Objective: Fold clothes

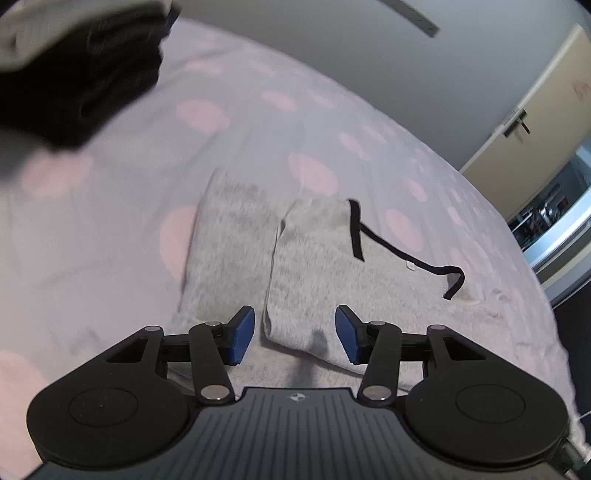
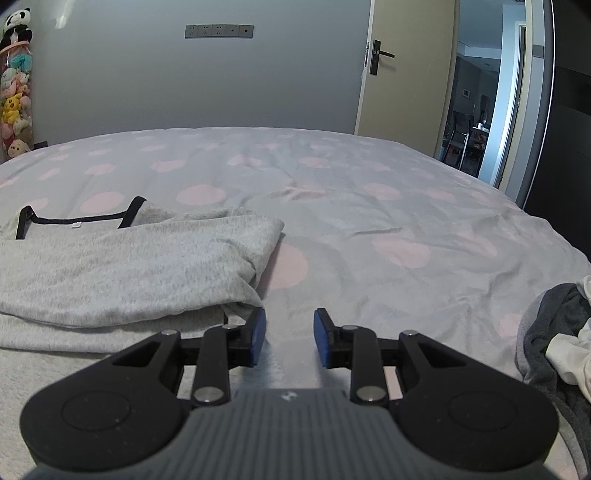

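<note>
1. While the right wrist view takes in the grey wall, a row of sockets (image 2: pixel 219 31), soft toys (image 2: pixel 15 99) and the open doorway, the left wrist view alone shows a blurred black folded pile (image 1: pixel 77 74) at its upper left.
2. On the grey bed sheet with pink dots (image 2: pixel 369 206) lies the light grey knit top with black neck trim (image 2: pixel 122 266), sleeves folded in.
3. Above it, the left claw (image 1: pixel 295 334) stands wide and empty.
4. Beside its right edge, the right claw (image 2: pixel 289 338) gapes too, gripping nothing.
5. A heap of dark grey and white clothes (image 2: pixel 557 343) sits at the right.
</note>
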